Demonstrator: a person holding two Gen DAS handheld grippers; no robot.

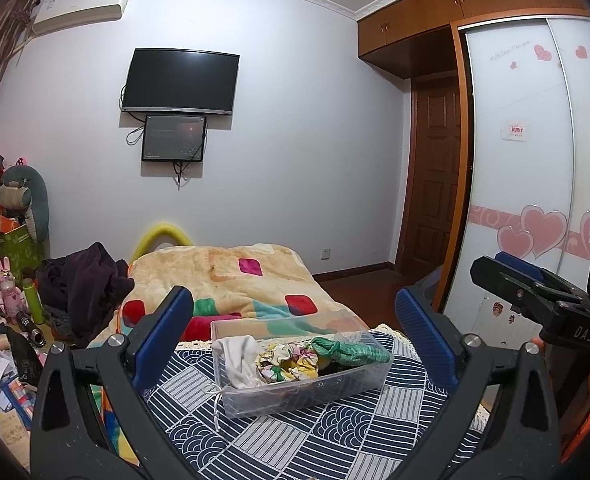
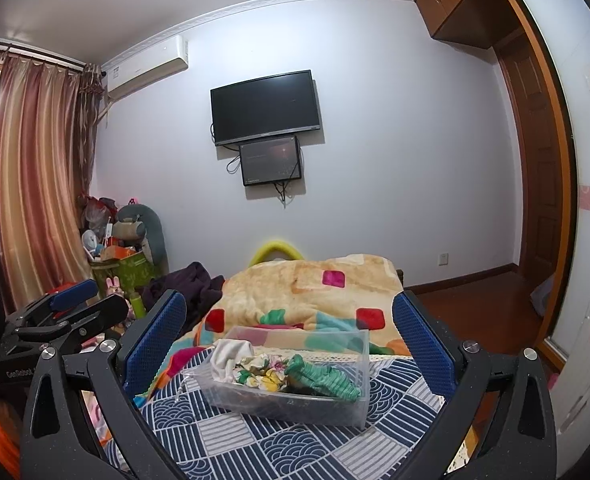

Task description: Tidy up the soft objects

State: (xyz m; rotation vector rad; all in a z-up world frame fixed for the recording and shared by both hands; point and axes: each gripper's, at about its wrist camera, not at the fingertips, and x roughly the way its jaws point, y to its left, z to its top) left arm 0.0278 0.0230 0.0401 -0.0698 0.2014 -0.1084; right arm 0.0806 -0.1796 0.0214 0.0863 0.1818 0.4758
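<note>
A clear plastic bin (image 1: 295, 396) (image 2: 335, 404) stands on a blue patterned cloth (image 1: 327, 432) (image 2: 279, 444). It holds a white cloth pouch (image 1: 237, 360) (image 2: 227, 356), a floral scrunchie (image 1: 283, 362) (image 2: 261, 372) and a green knitted bundle (image 1: 347, 350) (image 2: 323, 376). My left gripper (image 1: 295, 312) is open and empty, held above and short of the bin. My right gripper (image 2: 291, 316) is open and empty, likewise above and short of it. The right gripper shows at the right of the left wrist view (image 1: 535, 288); the left gripper shows at the left of the right wrist view (image 2: 75, 304).
A colourful patched blanket (image 1: 235, 276) (image 2: 315, 284) lies beyond the bin, with dark clothes (image 1: 87, 280) (image 2: 191, 284) at its left. Cluttered boxes and toys (image 1: 11, 240) (image 2: 123, 248) stand at far left. A wardrobe (image 1: 535, 160) and wooden door (image 1: 435, 180) are at right.
</note>
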